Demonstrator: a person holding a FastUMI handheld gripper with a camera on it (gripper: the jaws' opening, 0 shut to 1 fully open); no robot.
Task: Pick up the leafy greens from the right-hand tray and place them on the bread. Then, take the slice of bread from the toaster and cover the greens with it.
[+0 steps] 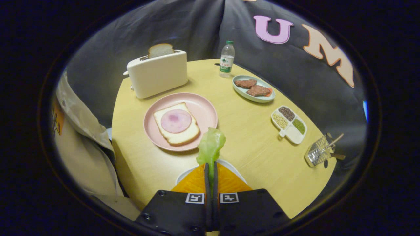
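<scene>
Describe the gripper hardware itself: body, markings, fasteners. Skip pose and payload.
The handheld two-finger gripper has two blocky matte black carriage bodies side by side, each tapering forward into a thin, flat upright finger. Each body carries one square black-and-white fiducial marker on its top inner corner. Small round screw heads dot the bodies. No cables visible.

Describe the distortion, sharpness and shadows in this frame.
Gripper view: fisheye bends the round yellow wooden table edge; the gripper, shut on the pale green lettuce leaf, looks sharp; the white toaster casts a soft shadow; no harsh glare.
</scene>
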